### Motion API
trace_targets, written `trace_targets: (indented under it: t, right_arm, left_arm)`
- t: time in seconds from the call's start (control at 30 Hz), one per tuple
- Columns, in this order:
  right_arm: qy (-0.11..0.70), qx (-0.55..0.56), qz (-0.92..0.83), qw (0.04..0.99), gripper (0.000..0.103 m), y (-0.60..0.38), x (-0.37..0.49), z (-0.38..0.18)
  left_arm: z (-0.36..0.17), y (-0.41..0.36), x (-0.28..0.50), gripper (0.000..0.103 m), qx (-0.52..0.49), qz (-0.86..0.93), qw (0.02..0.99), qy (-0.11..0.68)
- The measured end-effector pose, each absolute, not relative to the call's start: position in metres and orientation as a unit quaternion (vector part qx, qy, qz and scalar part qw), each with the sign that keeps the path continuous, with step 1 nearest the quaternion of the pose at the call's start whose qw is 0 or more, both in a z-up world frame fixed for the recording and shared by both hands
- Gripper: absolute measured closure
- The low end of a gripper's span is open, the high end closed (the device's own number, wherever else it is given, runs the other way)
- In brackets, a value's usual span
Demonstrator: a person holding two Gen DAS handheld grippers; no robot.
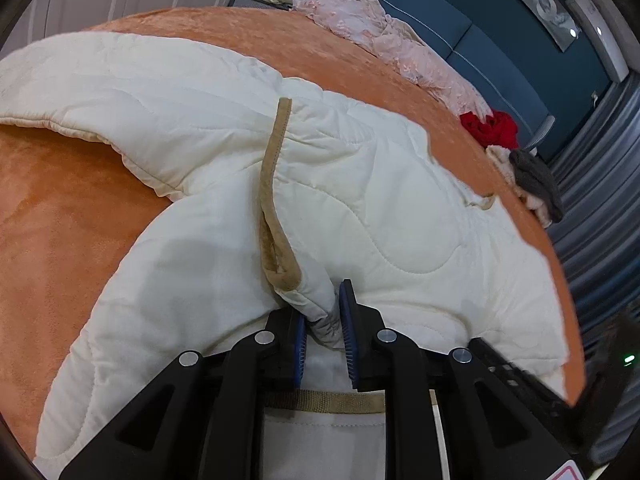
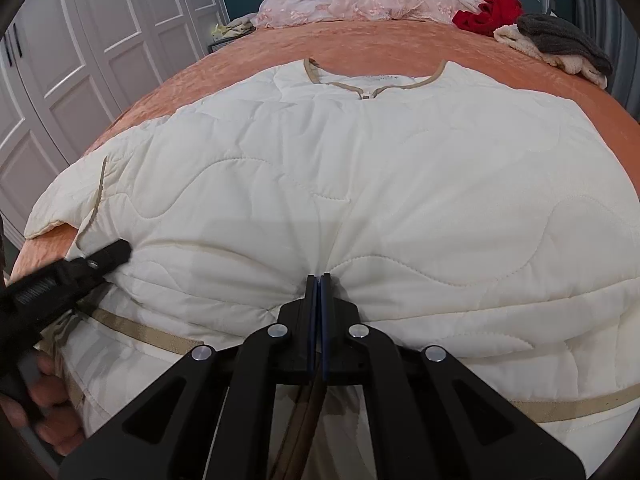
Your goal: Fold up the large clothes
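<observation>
Tongs status: left tongs (image 1: 325, 320) are pinching a bunched cuff-like end of the cream quilted jacket (image 2: 360, 184), pads narrowly apart with fabric wedged between them; right tongs (image 2: 319, 292) are fully closed, clamping a pinch of the jacket's folded lower edge near its middle

Jacket is lying front-up on the orange bed cover (image 2: 360, 42), neckline (image 2: 374, 90) pointing away toward the headboard, tan trim (image 1: 274, 200) running along the part the left tongs are holding

Progress, judging from layout: looking early to mid. Bottom section appears to be doubling up over the body, since a rolled edge is sitting at the right tongs with tan hem band (image 2: 152, 334) showing below it. One sleeve on the left is spreading out over the bed, not yet tucked in. Far side sleeve: can't tell, hidden by the bulge

Remaining, I'd guess: sleeves in, then body folded over to a compact stack

Other clothes are waiting at the far end of the bed: pink garment (image 2: 360, 0), red one (image 2: 492, 10), grey and cream pile (image 2: 560, 42) – none being touched
</observation>
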State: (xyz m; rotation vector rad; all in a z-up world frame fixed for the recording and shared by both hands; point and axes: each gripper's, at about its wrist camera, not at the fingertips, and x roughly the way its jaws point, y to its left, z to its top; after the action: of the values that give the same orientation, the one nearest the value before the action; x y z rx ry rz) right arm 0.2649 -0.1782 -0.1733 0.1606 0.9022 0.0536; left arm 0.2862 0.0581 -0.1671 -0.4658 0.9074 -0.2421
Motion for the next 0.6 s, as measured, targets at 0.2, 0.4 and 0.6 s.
trace_targets:
  t: [0.2,0.4,0.6]
  right_arm:
    - [0.422,0.066,0.021,0.904,0.099,-0.174,0.256,-0.149]
    - [0.396,0.082,0.045,0.914,0.076,-0.162,0.211,-0.116]
    - [0.424,0.086,0.054,0.900,0.064,-0.151,0.176,-0.115]
  left_arm:
    - [-0.121,0.143,0.277,0.076,-0.316,-0.094,0.856,0.398]
    - [-0.123,0.281,0.305,0.076,-0.331,0.056,0.855,0.395]
    - [-0.155,0.386,0.322,0.076,-0.433,0.154,0.803,0.380]
